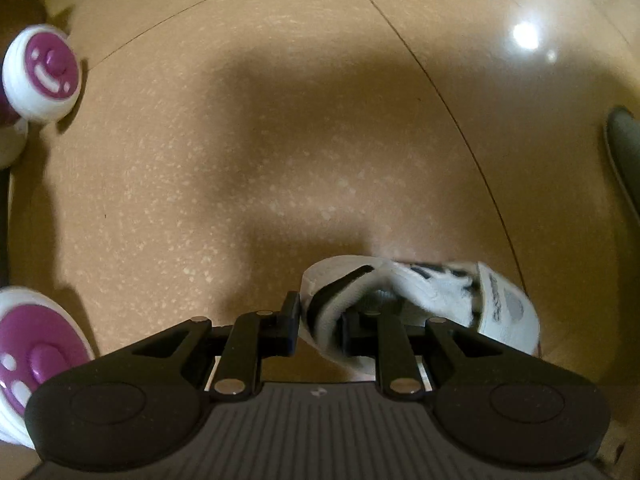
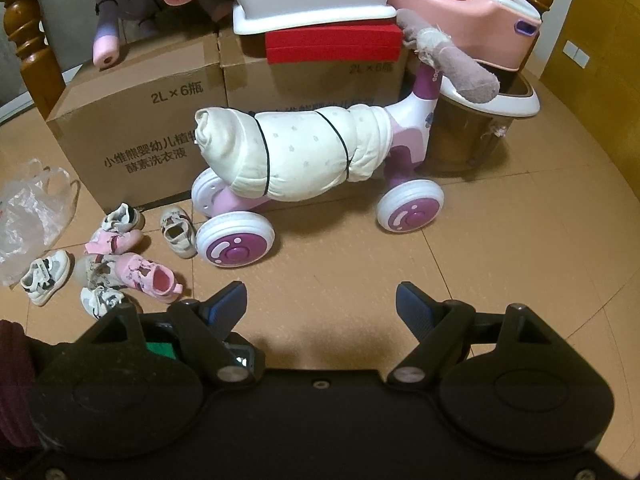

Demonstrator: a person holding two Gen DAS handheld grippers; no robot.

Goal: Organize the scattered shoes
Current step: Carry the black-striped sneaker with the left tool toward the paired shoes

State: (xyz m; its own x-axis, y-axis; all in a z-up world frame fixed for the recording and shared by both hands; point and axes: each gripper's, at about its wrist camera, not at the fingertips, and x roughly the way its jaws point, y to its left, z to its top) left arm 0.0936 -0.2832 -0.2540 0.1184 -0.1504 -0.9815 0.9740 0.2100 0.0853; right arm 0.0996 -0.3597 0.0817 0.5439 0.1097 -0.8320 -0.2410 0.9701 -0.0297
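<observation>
Close under the left wrist camera, the left gripper [image 1: 320, 320] points steeply down at the tan floor [image 1: 280, 140]. Its claw stands narrow, with the heel wall of a white shoe [image 1: 440, 292] with black markings between the fingers. We cannot tell whether the pads press on that wall or merely flank it. The shoe lies at the near right of this view, its toe running off to the right. At the left edge we see two white-and-purple wheels [image 1: 42, 74].

From the right wrist camera, the right gripper [image 2: 320, 300] hangs over bare floor with its claw wide apart and nothing between the blue pads [image 2: 236, 296]. A dark red sleeve [image 2: 12, 380] shows at the near left edge.

On the left, the other shoes lie scattered close together: a pink shoe [image 2: 148, 276] in the middle, a white trainer [image 2: 46, 276] to its left and a cream shoe [image 2: 178, 230] farther back, just beside the rear wheel of a ride-on toy [image 2: 312, 152] wrapped in pale cloth. Cardboard boxes [image 2: 132, 120] stand behind it, and a clear plastic bag [image 2: 28, 216] lies at the far left.
</observation>
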